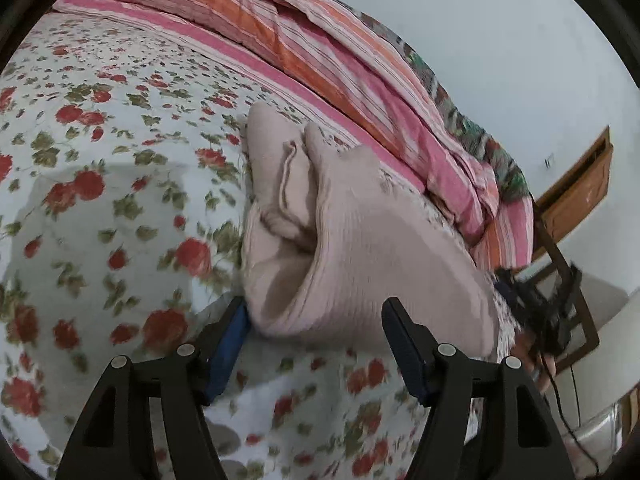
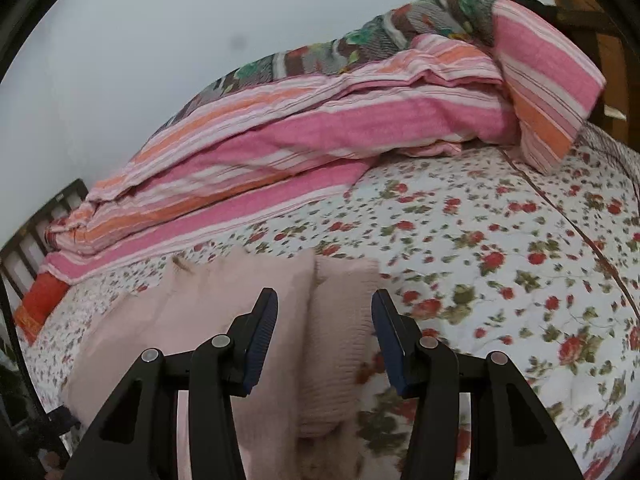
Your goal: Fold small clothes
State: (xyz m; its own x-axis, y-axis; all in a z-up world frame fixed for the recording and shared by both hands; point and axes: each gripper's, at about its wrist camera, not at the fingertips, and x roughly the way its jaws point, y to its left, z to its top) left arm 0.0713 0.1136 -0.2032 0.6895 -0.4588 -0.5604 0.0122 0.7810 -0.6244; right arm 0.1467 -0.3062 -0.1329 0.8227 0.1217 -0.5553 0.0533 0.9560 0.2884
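The left tool (image 1: 316, 340) stands wide, its jaws apart, with the near edge of the pale pink garment (image 1: 340, 240) lying between them; one blue pad seems to brush the cloth on the left, but nothing is pinched. The right tool (image 2: 325, 336) is partly open, and a folded strip of the same garment (image 2: 332, 340) lies under the gap between its fingers; the pads do not press on it as far as the blurred picture shows.

The garment lies on the bed, already doubled over on itself into a bulky, rounded bundle with loose flaps at the far end. I judge the folding begun but not finished: the bundle is uneven, the edges are not lined up, and it likely needs another fold and some smoothing.

The bed carries a white sheet with red flowers (image 1: 100, 184). A rumpled pink and orange striped blanket (image 2: 320, 132) lies along the far side, against a pale wall (image 2: 140, 40). A wooden headboard (image 1: 576, 188) shows at one end.
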